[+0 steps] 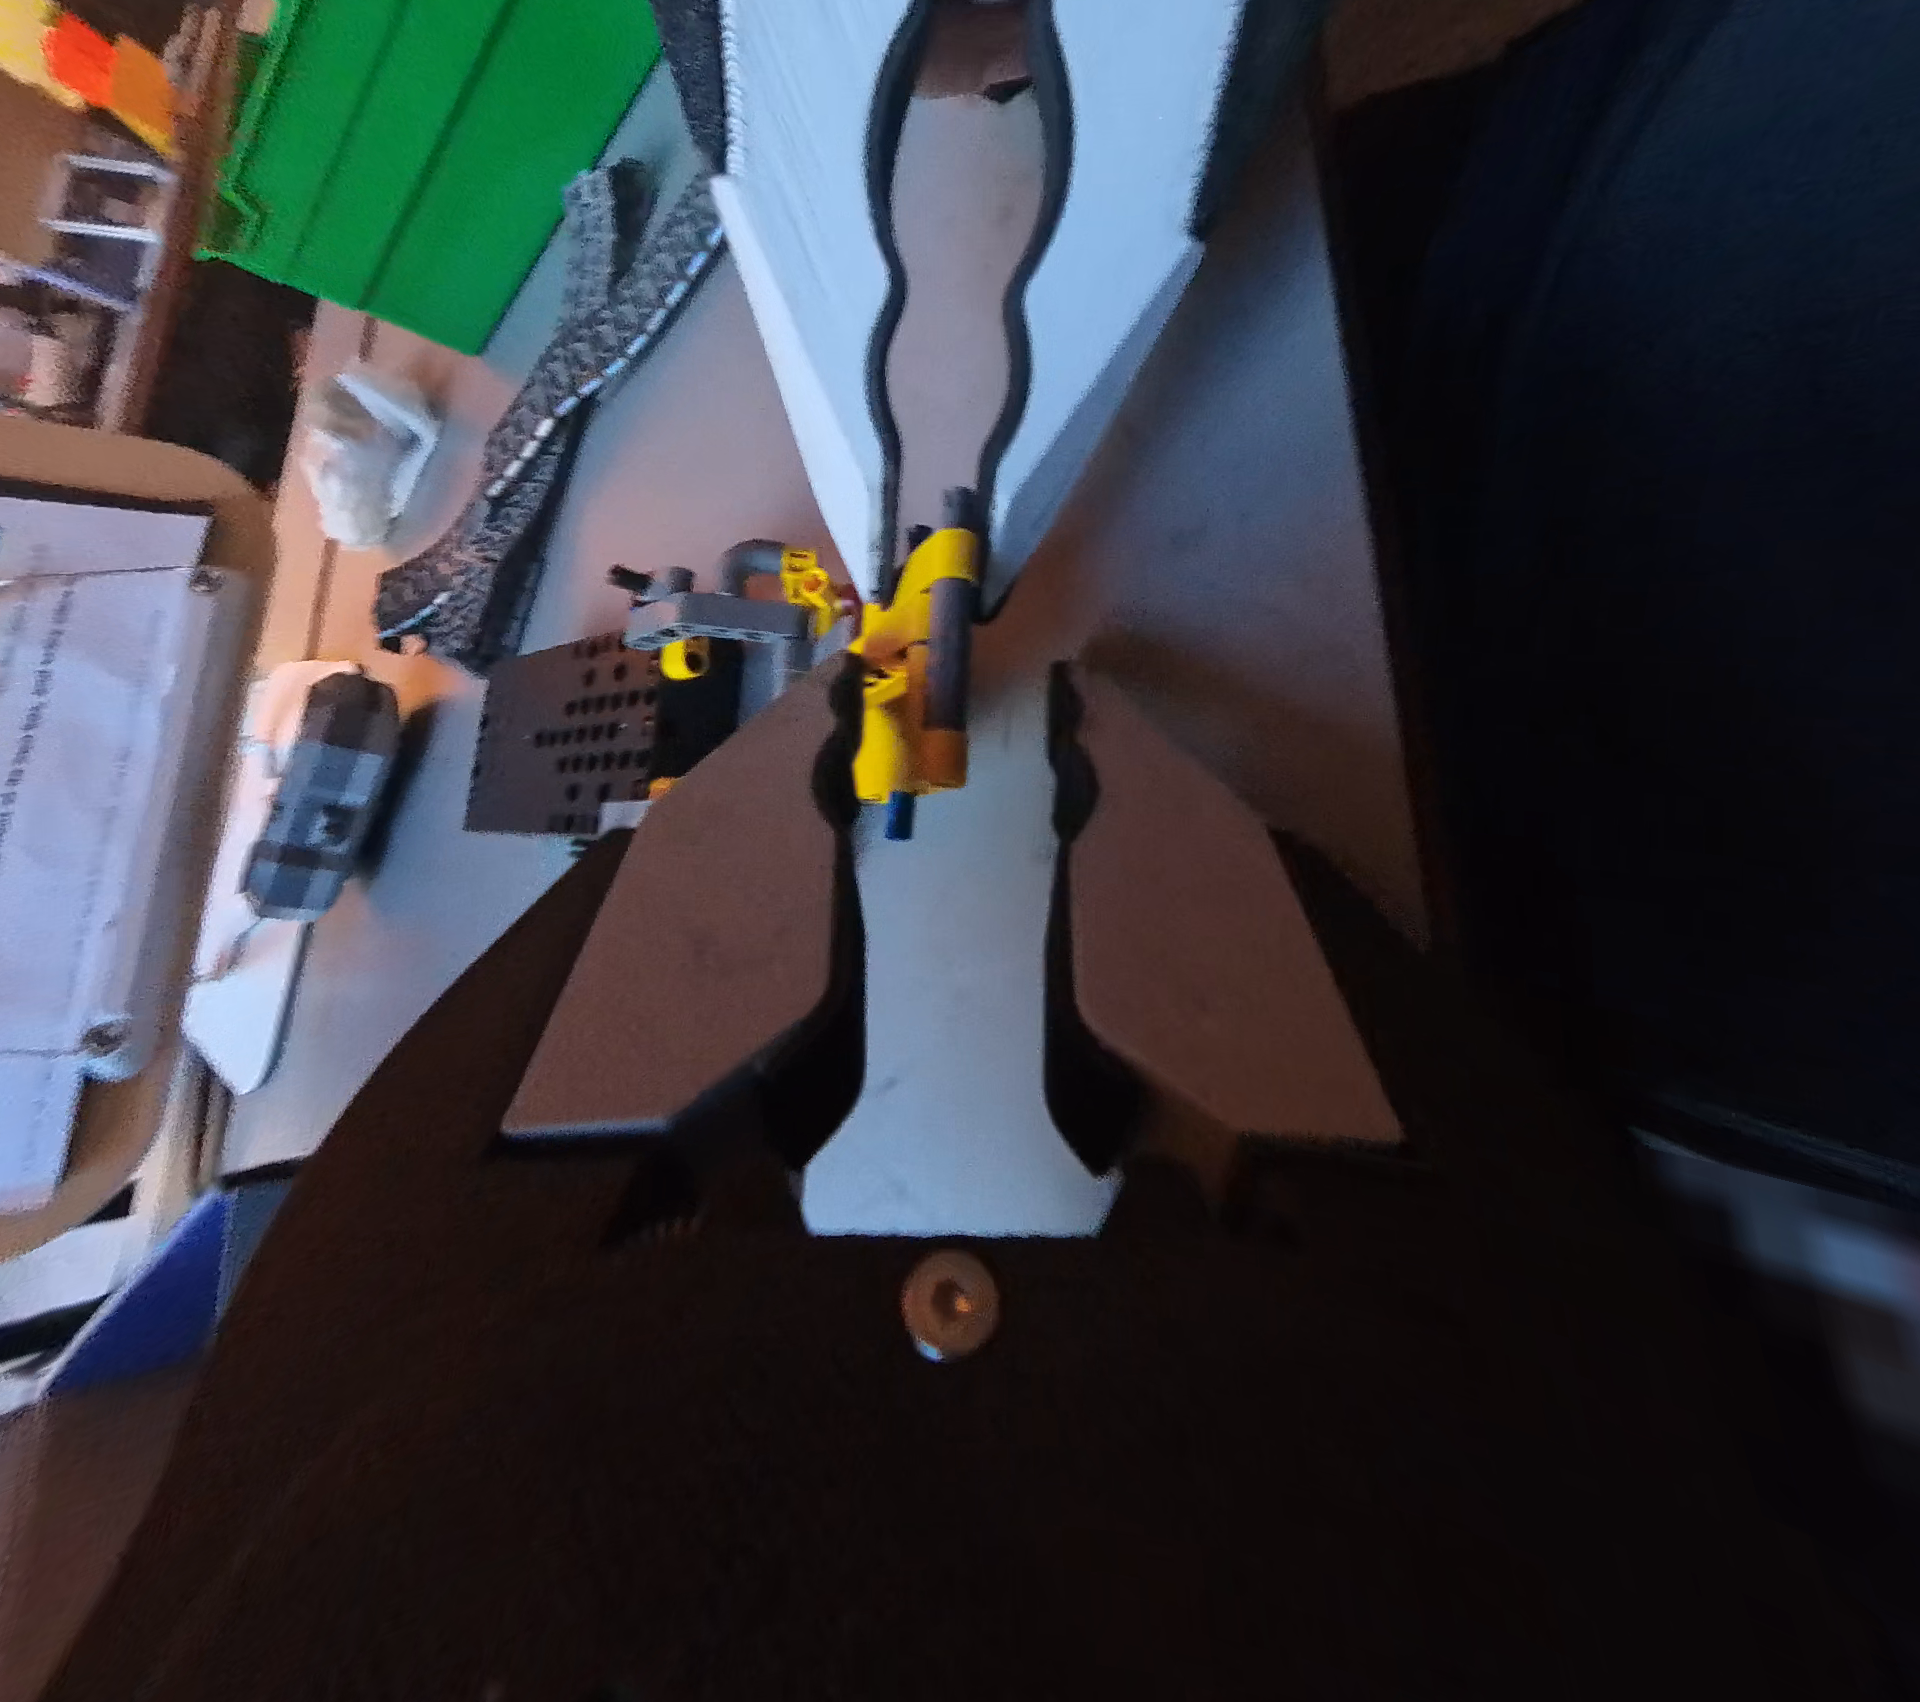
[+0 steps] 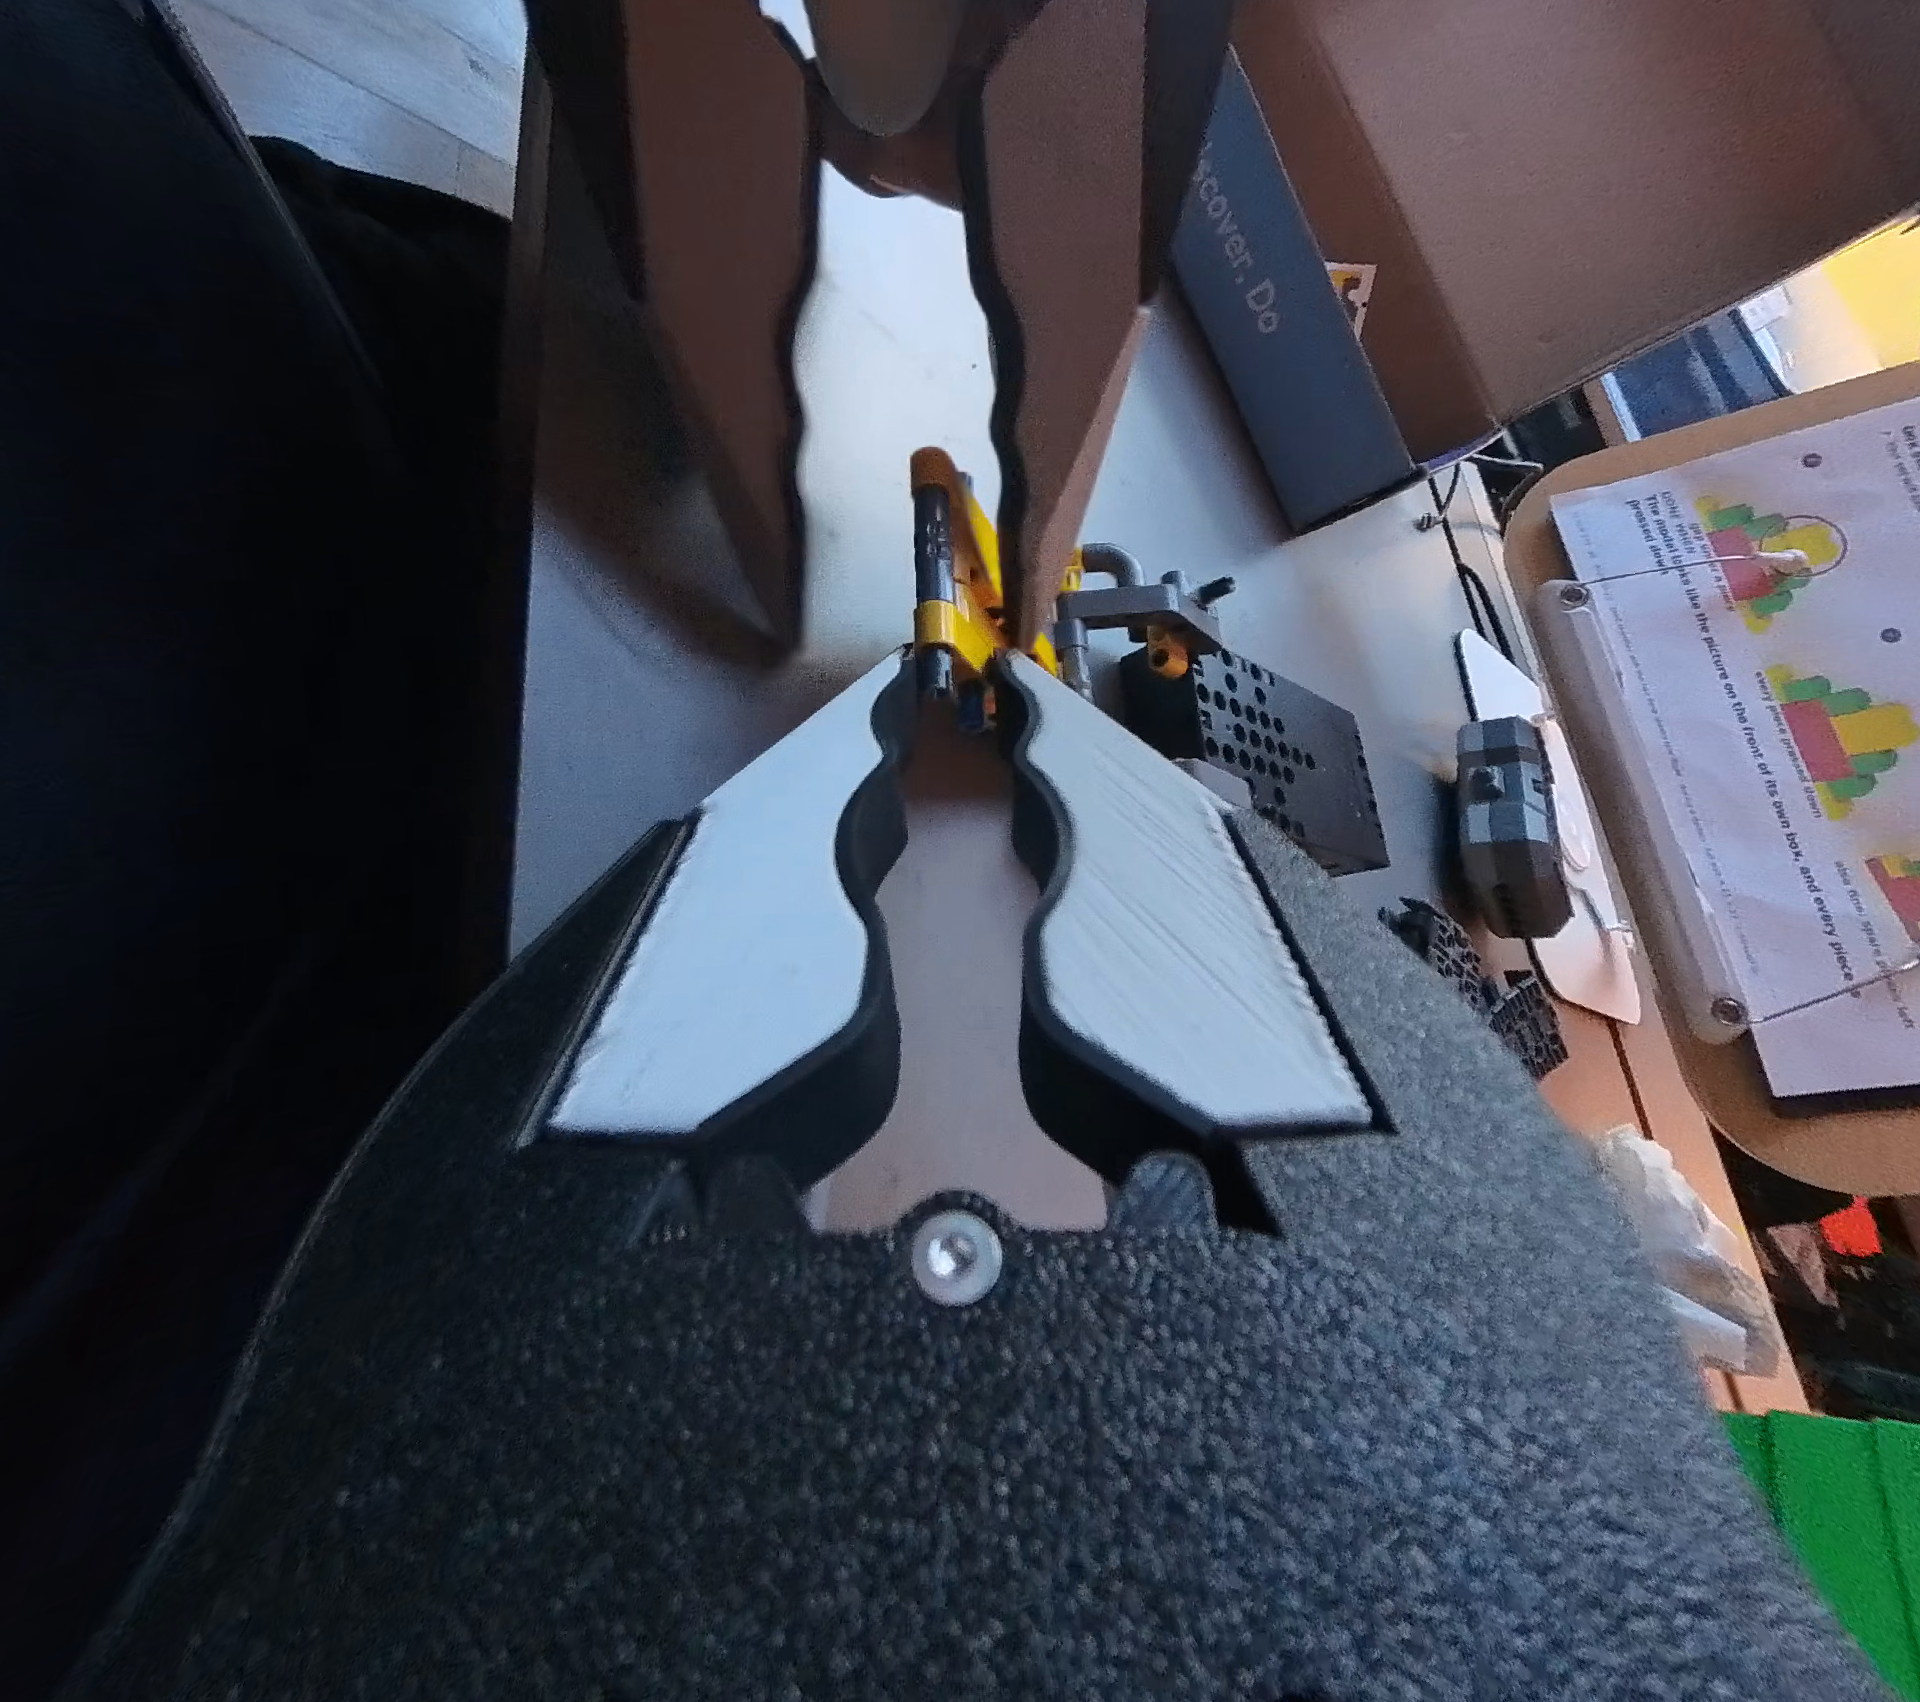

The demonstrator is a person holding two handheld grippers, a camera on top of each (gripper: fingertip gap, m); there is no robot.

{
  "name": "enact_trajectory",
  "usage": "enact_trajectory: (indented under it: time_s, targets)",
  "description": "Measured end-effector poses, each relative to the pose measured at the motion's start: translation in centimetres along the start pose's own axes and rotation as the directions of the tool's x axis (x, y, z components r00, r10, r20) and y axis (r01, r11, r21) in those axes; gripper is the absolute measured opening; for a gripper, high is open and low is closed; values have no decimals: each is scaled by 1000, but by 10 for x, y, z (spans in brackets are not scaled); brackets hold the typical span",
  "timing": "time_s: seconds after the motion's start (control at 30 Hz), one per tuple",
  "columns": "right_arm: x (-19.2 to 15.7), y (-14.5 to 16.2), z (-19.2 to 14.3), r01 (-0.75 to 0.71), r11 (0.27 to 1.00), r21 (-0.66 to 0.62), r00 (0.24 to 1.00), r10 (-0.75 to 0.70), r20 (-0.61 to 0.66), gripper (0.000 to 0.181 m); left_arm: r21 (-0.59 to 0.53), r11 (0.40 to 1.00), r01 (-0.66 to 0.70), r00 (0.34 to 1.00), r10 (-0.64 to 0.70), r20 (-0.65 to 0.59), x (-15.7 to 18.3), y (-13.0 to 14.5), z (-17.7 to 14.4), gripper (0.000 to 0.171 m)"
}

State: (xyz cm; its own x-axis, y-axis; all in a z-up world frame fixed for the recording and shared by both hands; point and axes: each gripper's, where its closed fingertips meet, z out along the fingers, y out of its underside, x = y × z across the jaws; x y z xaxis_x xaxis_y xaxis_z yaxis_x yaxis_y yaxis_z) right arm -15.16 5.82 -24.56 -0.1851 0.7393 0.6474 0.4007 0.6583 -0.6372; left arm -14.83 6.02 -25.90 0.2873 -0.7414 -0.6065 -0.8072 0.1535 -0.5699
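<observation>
A small yellow brick assembly with a dark grey axle along one side sits just above the white table. My right gripper, with white fingers, is shut on one end of the yellow assembly. It reaches in from the top of the left wrist view. My left gripper, with brown fingers, is open around the other end, and one finger touches the yellow part. It shows from the top in the right wrist view.
A grey beam frame and a black perforated block lie beside the assembly. Farther out are a small grey and black unit, a black strap, a green bin, a printed sheet on a board and a cardboard box. The black strap is about 25 centimeters from both grippers' fingertips.
</observation>
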Motion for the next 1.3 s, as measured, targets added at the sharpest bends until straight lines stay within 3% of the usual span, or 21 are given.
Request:
enact_trajectory:
  time_s: [0.03,0.1,0.23,0.33,0.43,0.6,0.83,0.97,1.07,1.2,1.3]
  targets:
    - [-1,0,0,2,1000,-5,1000,-2,1,10,-6,1000,-19,999,19,39,-5,0,-1,20]
    - [3,-2,-1,2,1000,2,1000,-2,-16,9,-13,998,-62,995,62,79,-11,-2,-4,12]
    - [5,-1,-2,-50,999,21,999,50,8,8,6,1000,-23,995,22,97,-12,-4,-2,12]
    - [1,2,4,-58,998,-18,998,59,31,21,1,1000,16,995,-16,99,-12,-6,2,11]
    - [3,3,4,-70,997,-22,997,70,23,17,12,1000,18,995,-19,101,-12,-6,2,11]
    - [0,3,5,-19,999,-33,1000,19,2,15,-1,999,-45,990,45,132,-10,-4,3,12]
    - [4,5,10,103,989,-104,990,-112,-87,14,-113,983,-147,967,166,192,-15,4,3,12]
    - [8,-2,4,114,990,-86,986,-124,-114,8,-9,1000,-29,986,30,163,-15,-1,-6,11]
    - [3,-1,6,151,984,-99,979,-163,-122,7,-1,1000,-23,989,23,149,-11,3,-6,11]
    - [6,-1,4,116,989,-91,984,-128,-127,7,44,996,83,991,-87,105,-13,3,-7,12]
    - [5,0,2,120,988,-93,983,-131,-128,7,42,997,70,990,-75,118,-12,3,-8,12]
